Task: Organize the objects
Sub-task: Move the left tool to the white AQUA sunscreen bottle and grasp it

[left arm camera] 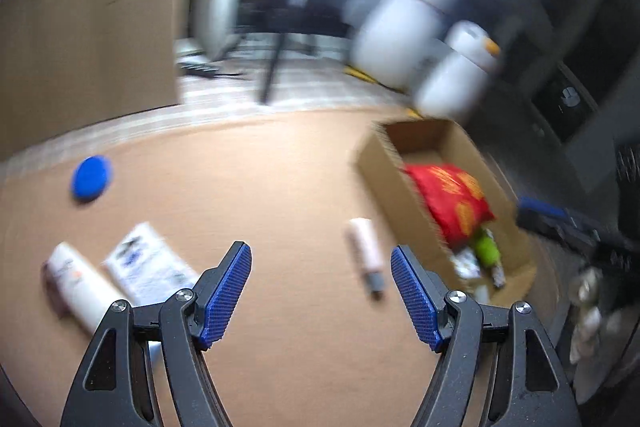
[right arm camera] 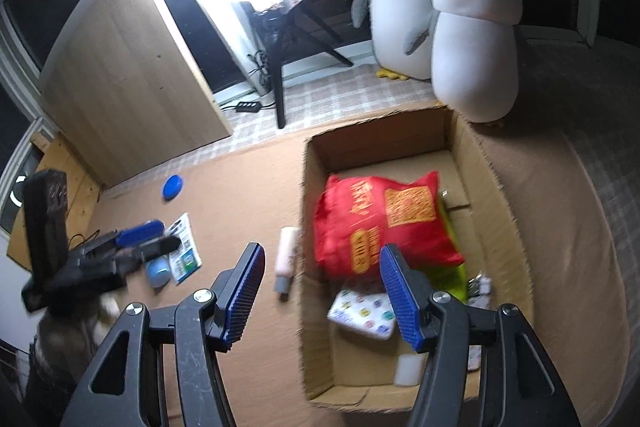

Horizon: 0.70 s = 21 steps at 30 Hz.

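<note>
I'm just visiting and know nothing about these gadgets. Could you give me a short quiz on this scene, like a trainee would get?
1. True or false: the red bag lies inside the cardboard box.
2. Multiple choice: the pink tube lies (a) in the box, (b) on the brown surface beside the box, (c) in a gripper.
3. Fill in: the left gripper and right gripper are both ____ and hold nothing.

Key: 1 true; 2 b; 3 open.
</note>
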Each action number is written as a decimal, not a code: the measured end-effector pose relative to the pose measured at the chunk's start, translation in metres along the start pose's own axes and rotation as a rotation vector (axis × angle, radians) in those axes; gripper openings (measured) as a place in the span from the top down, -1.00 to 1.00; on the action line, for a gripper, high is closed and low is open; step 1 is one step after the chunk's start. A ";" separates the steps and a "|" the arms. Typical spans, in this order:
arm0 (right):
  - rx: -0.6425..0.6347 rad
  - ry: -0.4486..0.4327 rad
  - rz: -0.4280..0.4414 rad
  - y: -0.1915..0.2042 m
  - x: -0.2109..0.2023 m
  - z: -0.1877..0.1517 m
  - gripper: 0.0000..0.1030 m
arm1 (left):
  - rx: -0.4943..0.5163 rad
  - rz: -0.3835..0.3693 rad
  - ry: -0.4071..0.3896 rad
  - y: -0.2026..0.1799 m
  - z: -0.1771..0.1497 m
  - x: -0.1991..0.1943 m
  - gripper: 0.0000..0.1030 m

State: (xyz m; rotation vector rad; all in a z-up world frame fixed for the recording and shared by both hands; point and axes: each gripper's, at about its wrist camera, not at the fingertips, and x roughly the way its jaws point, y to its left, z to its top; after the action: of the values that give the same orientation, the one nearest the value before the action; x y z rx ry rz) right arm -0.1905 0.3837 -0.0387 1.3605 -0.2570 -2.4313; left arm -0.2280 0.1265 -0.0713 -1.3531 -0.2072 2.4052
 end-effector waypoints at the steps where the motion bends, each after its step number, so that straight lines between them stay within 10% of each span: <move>1: -0.009 0.006 0.002 0.005 0.001 -0.002 -0.09 | -0.028 0.018 -0.008 0.017 0.001 -0.005 -0.47; 21: -0.017 0.078 -0.003 0.064 0.007 -0.064 -0.11 | -0.263 0.223 0.073 0.208 0.000 -0.004 -0.30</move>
State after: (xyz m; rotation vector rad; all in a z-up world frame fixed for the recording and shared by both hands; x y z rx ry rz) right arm -0.1260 0.3227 -0.0575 1.4450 -0.2142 -2.3713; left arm -0.2772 -0.0665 -0.1312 -1.6555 -0.3825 2.5751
